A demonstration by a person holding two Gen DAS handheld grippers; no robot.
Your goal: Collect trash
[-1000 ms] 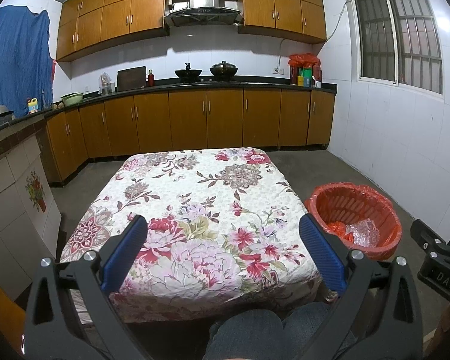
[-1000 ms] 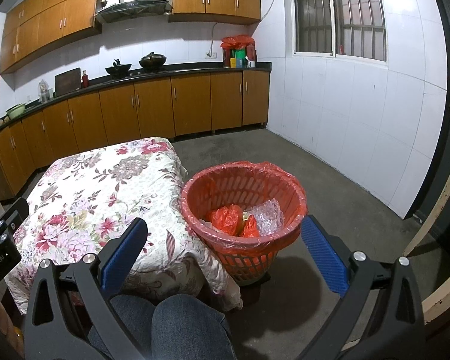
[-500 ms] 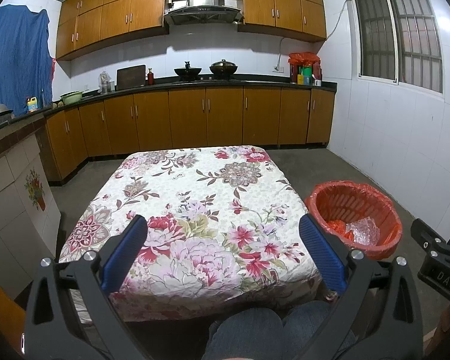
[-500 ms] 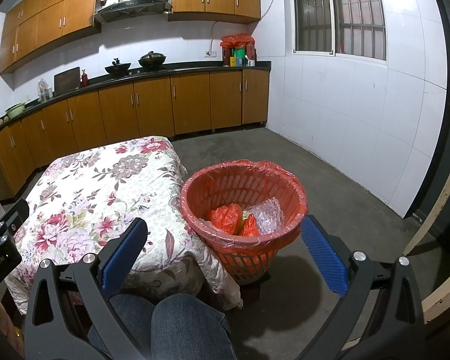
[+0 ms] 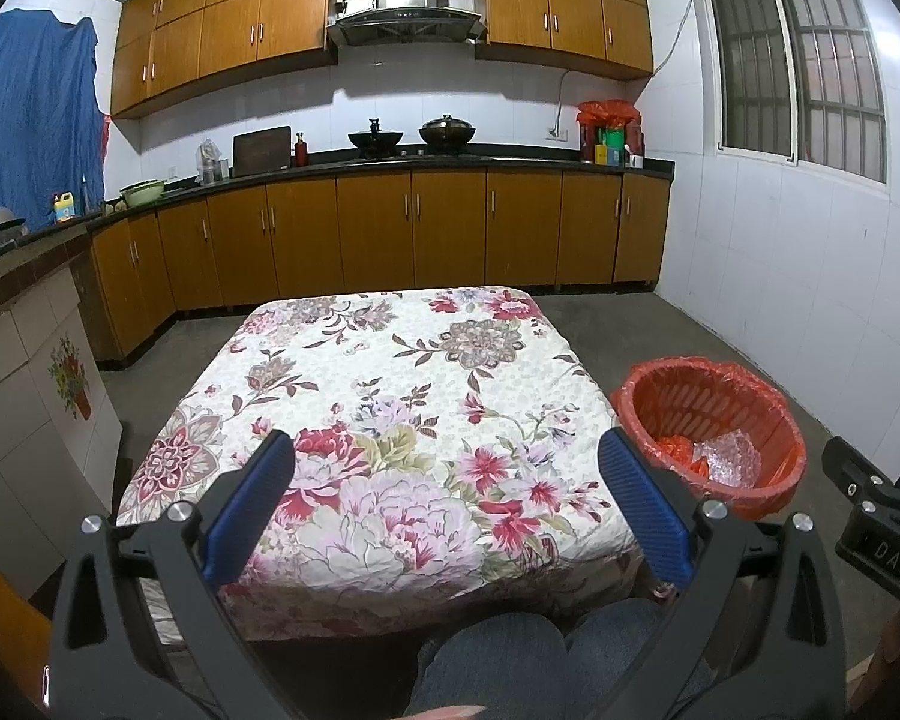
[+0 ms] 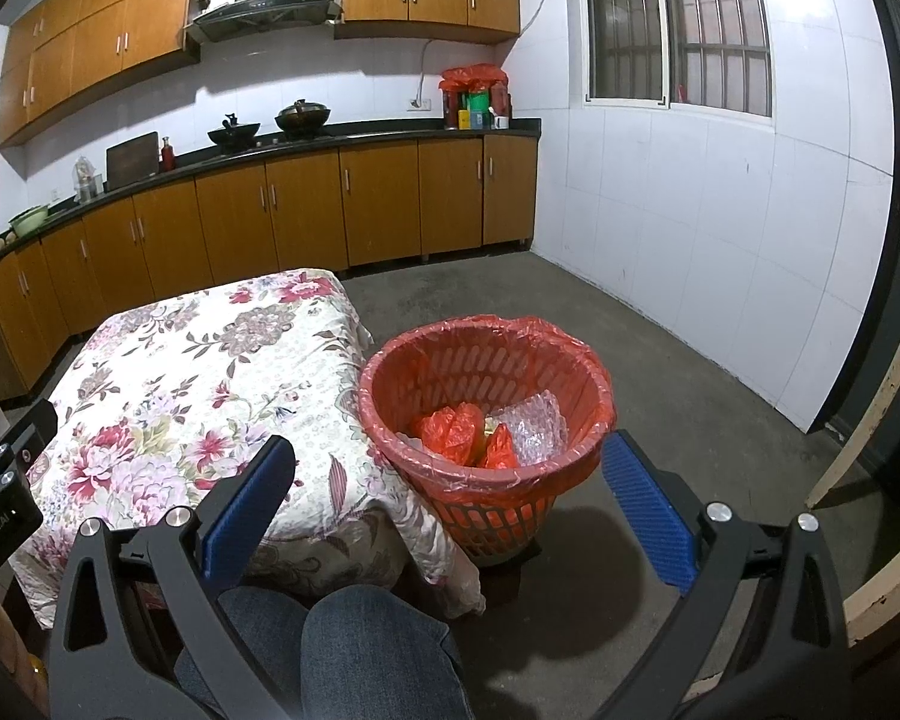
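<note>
A red mesh trash basket [image 6: 594, 420] lined with a red plastic bag stands on the floor at the table's right side; it also shows in the left wrist view [image 5: 774, 414]. Inside lie crumpled red bags [image 6: 453, 429] and clear bubble wrap [image 6: 531, 423]. My left gripper [image 5: 447, 501] is open and empty above the near edge of the floral tablecloth [image 5: 390, 396]. My right gripper [image 6: 447, 501] is open and empty, just in front of the basket. No loose trash shows on the cloth.
The person's jeans-clad knees [image 6: 354, 636] are below both grippers. Wooden kitchen cabinets [image 5: 414, 228] with woks line the far wall. A white tiled wall [image 6: 720, 240] bounds the concrete floor [image 6: 660, 372] on the right. A door frame [image 6: 882, 420] is at far right.
The left wrist view has tilted up slightly, so the table sits a little lower. The right gripper has barely moved. Both stay open.
</note>
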